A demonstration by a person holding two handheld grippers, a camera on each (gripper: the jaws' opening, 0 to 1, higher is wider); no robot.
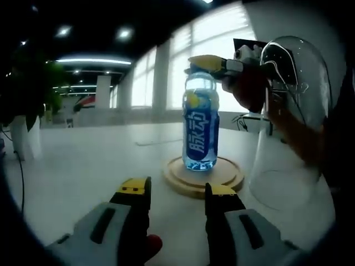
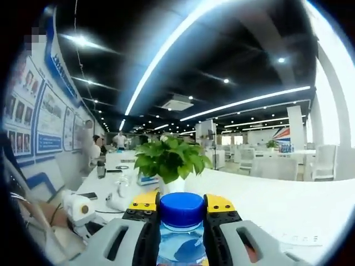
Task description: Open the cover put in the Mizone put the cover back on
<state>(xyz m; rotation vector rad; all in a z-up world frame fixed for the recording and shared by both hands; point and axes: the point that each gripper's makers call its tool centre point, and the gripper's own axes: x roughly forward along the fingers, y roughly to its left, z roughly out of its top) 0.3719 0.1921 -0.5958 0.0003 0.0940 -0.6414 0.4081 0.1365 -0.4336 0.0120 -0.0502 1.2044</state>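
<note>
White surface [image 1: 83, 166] runs wide and bare at the left of the left gripper view; left tongs [image 1: 176, 194] hang low over it, jaws parted, nothing between them. Just ahead, a round wooden base [image 1: 230, 180] lies flat, and the Mizone bottle [image 1: 200, 124] stands upright on its middle, blue label facing the camera. Right tongs [image 1: 208, 62] reach in from the right at the bottle's top; in the right gripper view the same tongs [image 2: 181, 213] sit with the blue cap [image 2: 181, 208] between their yellow tips, closed on the neck just below it, apparently clamping. Right of the base, a clear glass dome cover [image 1: 288, 116] stands on the surface, off the base. Judgement: bottle looks full, so fairly heavy and top-loaded when held by the neck; plastic wall smooth, may slip or flex if squeezed mid-body. Neck under the cap ridge is the stiffest hold. Cover is rigid, slick, breakable; needs a gentle, centred grip. Potted plant [image 2: 169, 160] stands farther back.
</note>
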